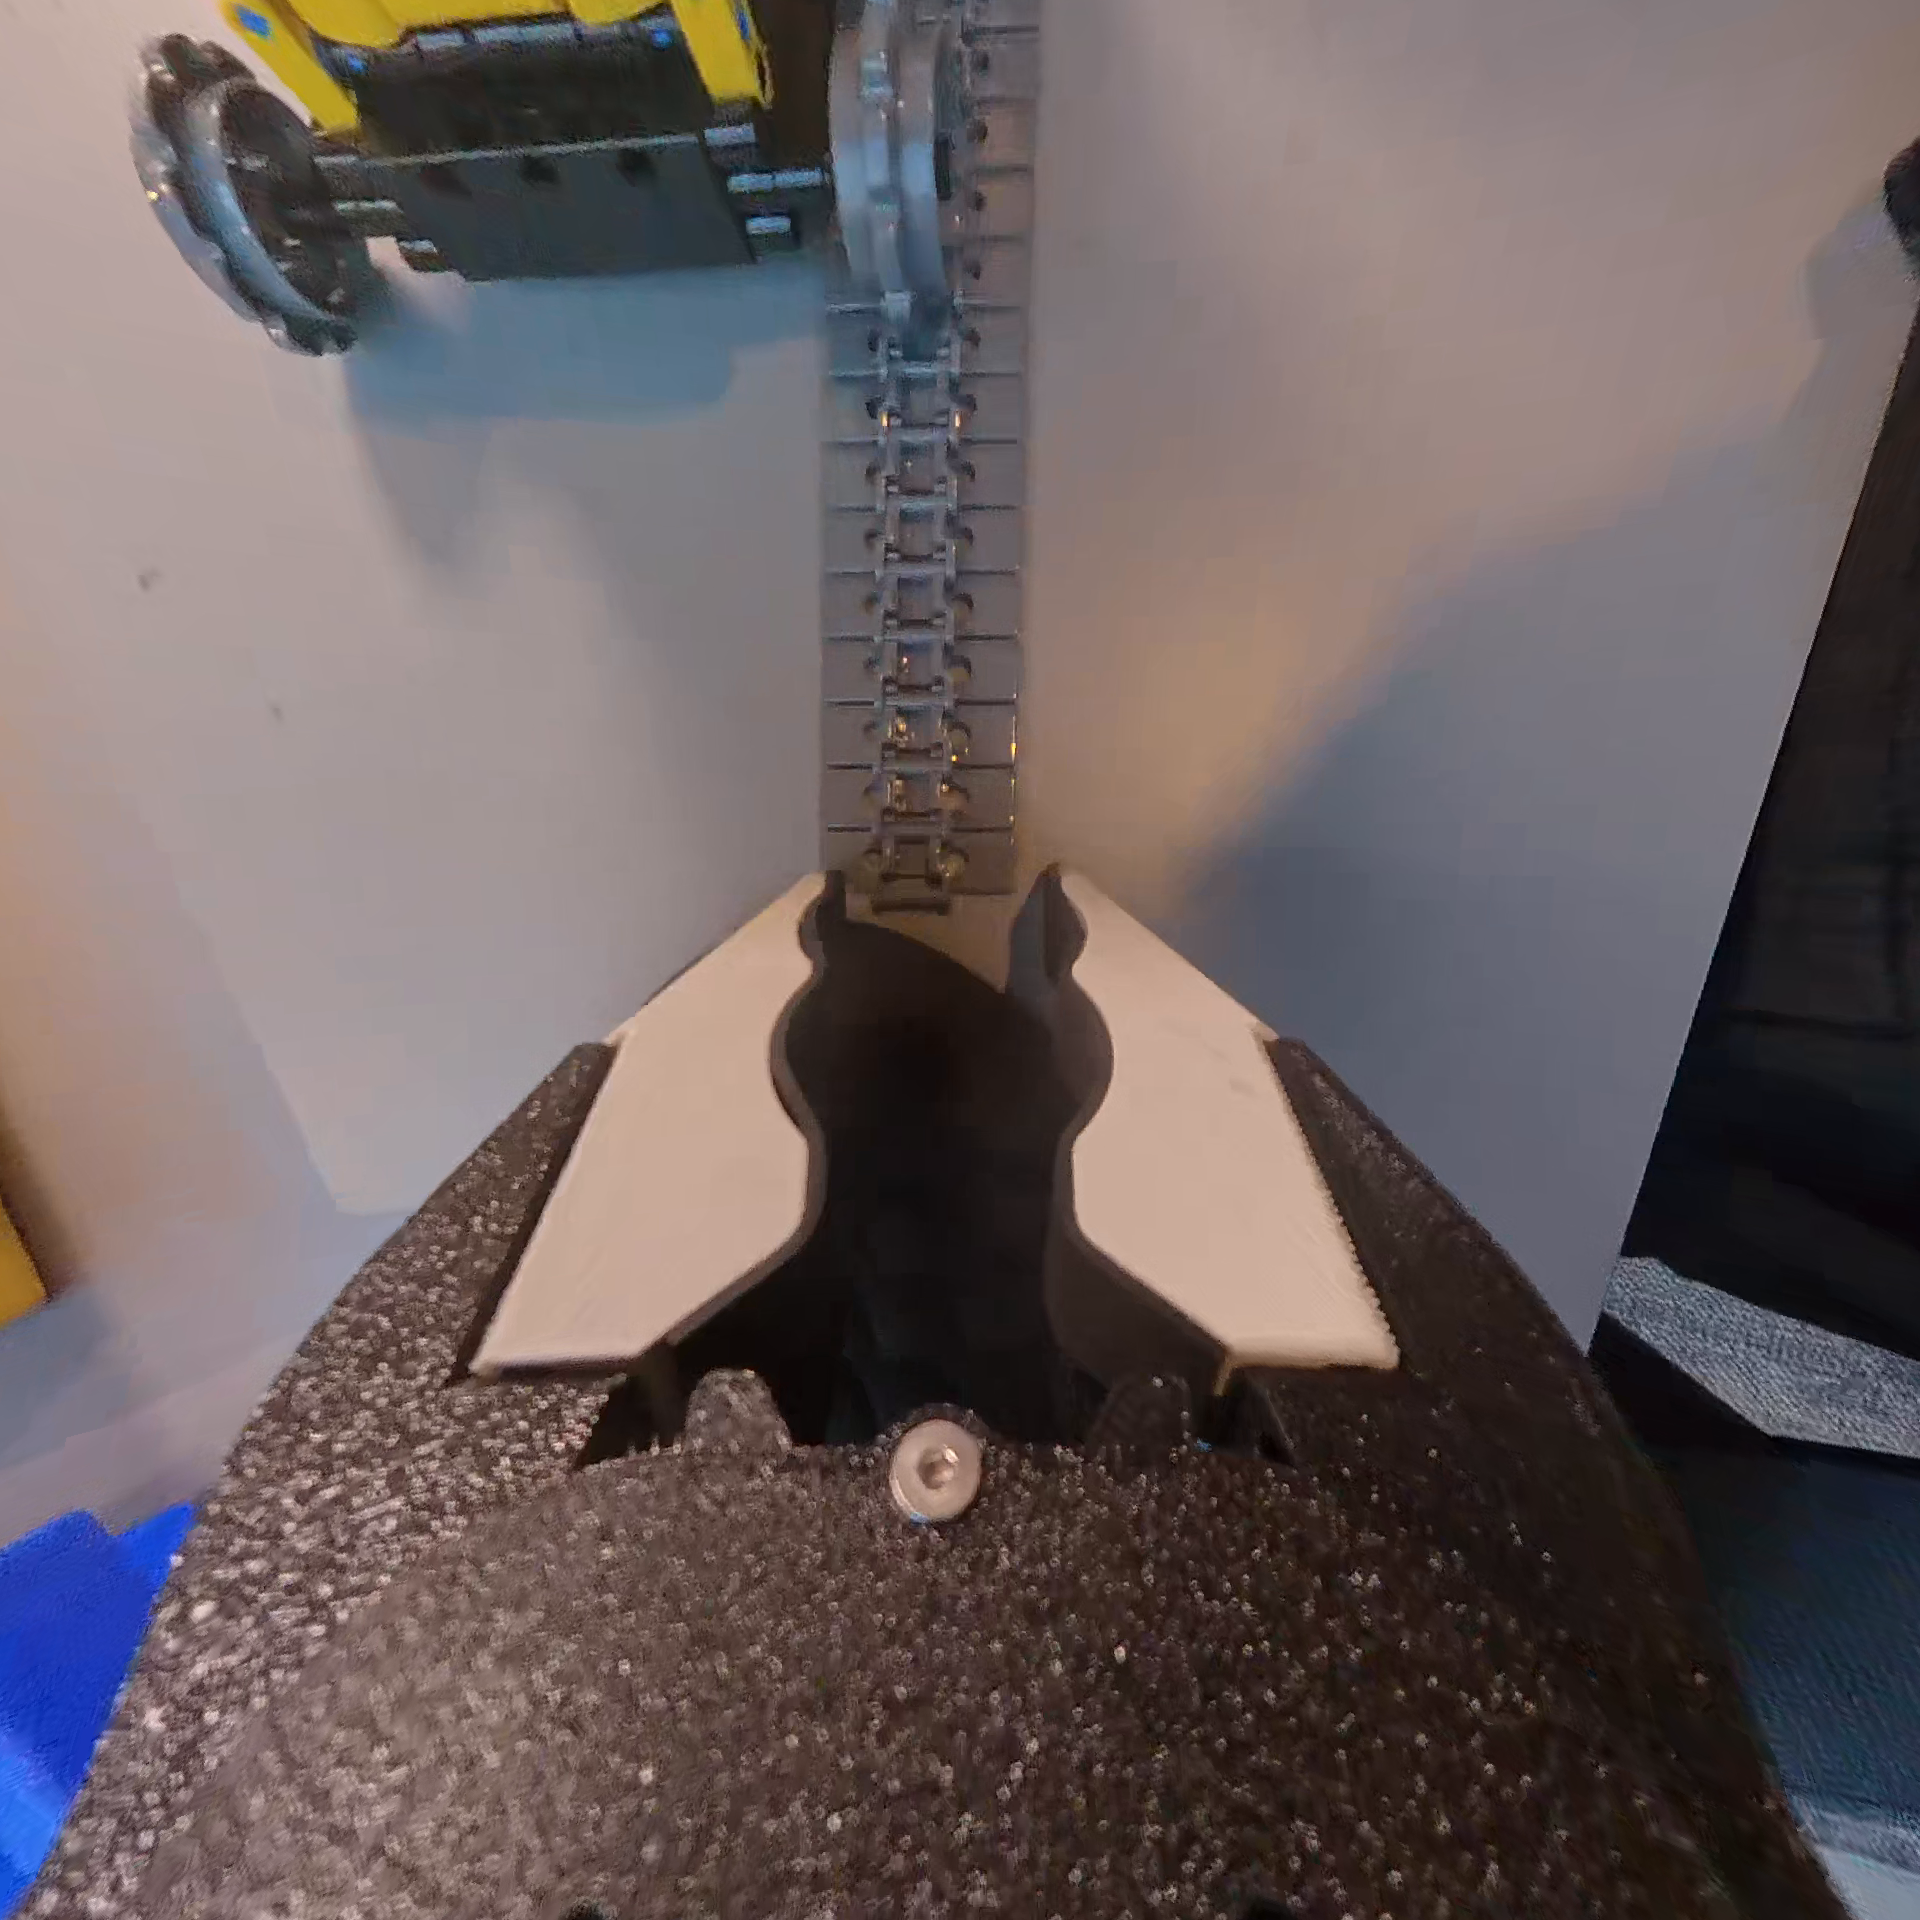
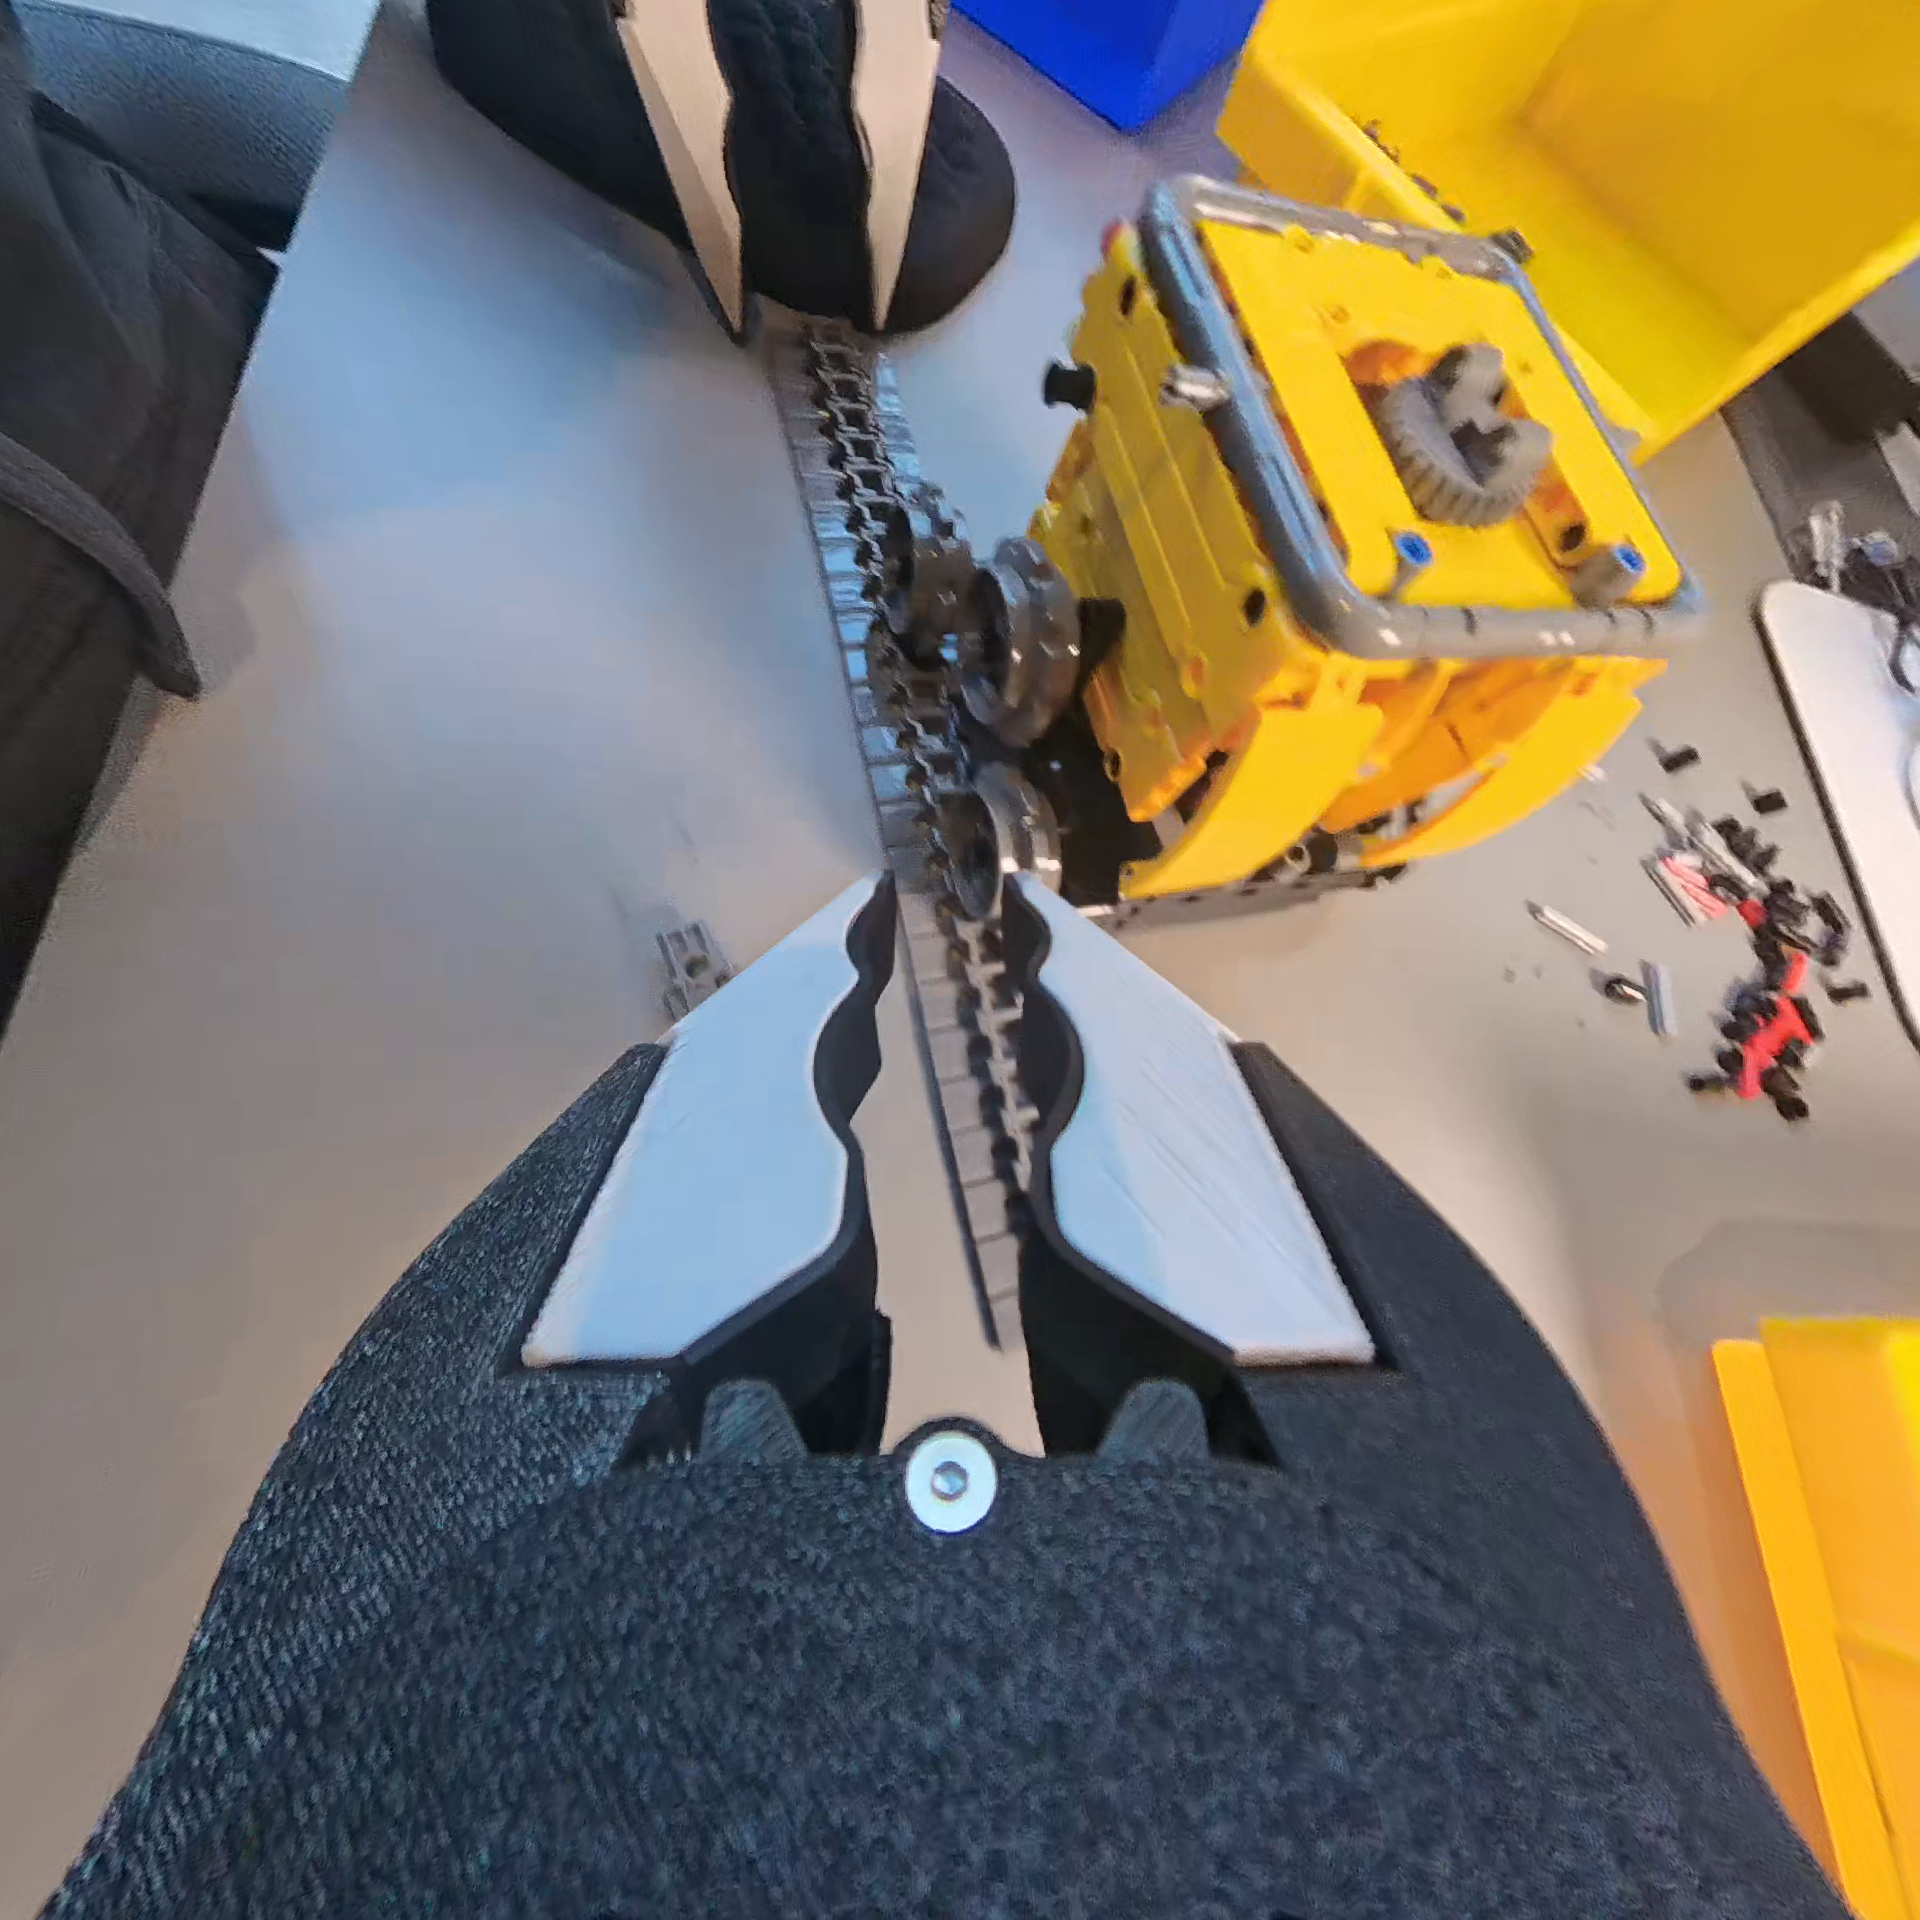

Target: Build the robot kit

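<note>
The grey track chain (image 2: 935,644) lies flat on the table (image 2: 436,665), running up the middle of the frame beside the yellow toy machine (image 2: 1351,582). It looks light and floppy; its ends seem the best place to hold it. The right claw (image 2: 951,904) is partly open around one end. The left claw (image 1: 940,888) sits at the other end; whether it pinches the chain cannot be told.
</note>
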### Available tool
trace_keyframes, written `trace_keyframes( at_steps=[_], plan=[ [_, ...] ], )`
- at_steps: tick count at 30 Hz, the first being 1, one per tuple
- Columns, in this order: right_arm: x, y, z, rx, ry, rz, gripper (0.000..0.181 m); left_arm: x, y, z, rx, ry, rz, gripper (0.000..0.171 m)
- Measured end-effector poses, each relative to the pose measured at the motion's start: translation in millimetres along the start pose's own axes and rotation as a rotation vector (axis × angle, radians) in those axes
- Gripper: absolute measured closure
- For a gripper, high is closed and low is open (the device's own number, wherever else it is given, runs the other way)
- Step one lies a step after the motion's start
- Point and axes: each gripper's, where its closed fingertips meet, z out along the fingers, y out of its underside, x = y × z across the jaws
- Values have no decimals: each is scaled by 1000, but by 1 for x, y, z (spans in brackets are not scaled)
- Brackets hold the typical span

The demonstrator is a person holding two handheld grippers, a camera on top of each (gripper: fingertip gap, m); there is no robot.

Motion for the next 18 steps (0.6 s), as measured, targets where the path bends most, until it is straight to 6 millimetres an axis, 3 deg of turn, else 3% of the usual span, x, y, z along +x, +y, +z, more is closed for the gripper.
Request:
trace_keyframes(
  at_steps=[4,9,13,18],
  plan=[
    [-20,-24,18,34,-72,-38,161,0,-3,2,-14,-1,37,146],
    [-40,-40,34,16,-119,-98,161,-3,-5,1,-5,-27,67,147],
    [-42,-46,42,12,-88,-80,161,-6,-19,-9,71,-51,69,147],
    [-40,-73,68,55,74,4,150,-4,-48,-19,166,-55,95,147]
  ],
)
